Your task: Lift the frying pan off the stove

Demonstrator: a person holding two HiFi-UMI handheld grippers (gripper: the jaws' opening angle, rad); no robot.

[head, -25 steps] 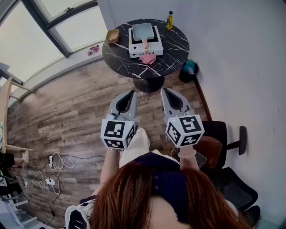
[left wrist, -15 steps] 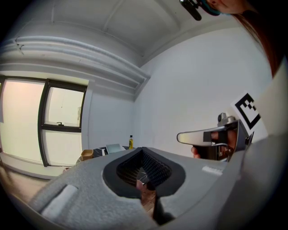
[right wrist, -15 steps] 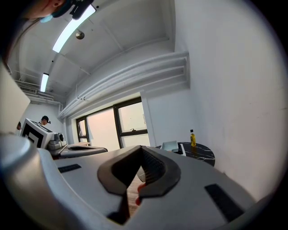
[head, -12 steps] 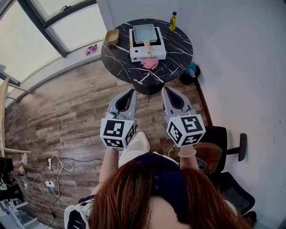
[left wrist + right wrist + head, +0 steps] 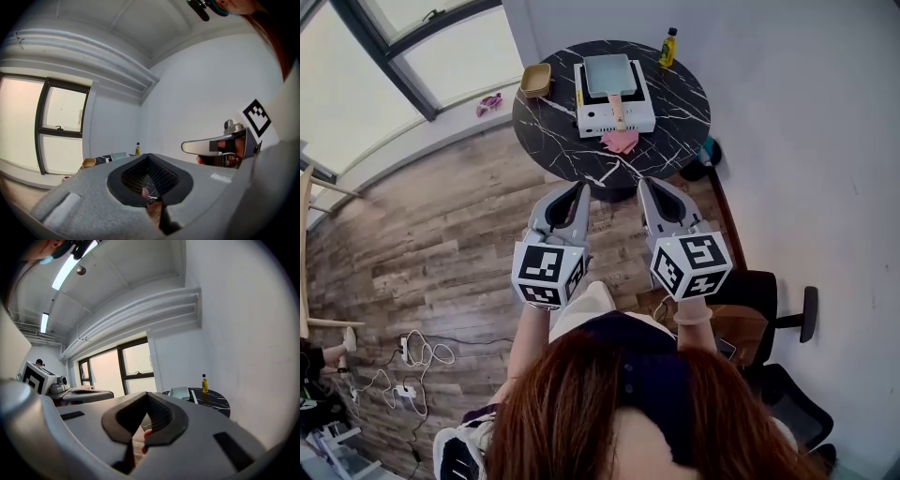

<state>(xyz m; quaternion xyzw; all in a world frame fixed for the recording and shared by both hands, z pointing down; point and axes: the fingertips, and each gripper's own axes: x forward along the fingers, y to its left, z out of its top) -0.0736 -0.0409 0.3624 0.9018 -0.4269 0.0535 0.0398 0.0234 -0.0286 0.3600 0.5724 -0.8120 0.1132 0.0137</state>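
Observation:
A square pale-green frying pan (image 5: 609, 73) with a wooden handle (image 5: 617, 108) sits on a white portable stove (image 5: 614, 120) on the round black marble table (image 5: 553, 131). The handle points toward me. Both grippers hover side by side over the wooden floor, short of the table's near edge. My left gripper (image 5: 582, 187) is shut and holds nothing. My right gripper (image 5: 641, 185) is also shut and holds nothing. In the left gripper view the pan (image 5: 119, 156) shows far ahead; in the right gripper view the pan (image 5: 180, 393) is likewise distant.
On the table stand a yellow oil bottle (image 5: 668, 47), a tan bowl (image 5: 535, 81) and a pink cloth (image 5: 621, 141) in front of the stove. A white wall runs along the right, with a dark office chair (image 5: 769, 291) beside me. Cables (image 5: 417, 347) lie on the floor at left.
Both grippers and I have moved forward toward the table, which now sits slightly lower and further right in the head view. Both grippers' jaws remain shut.

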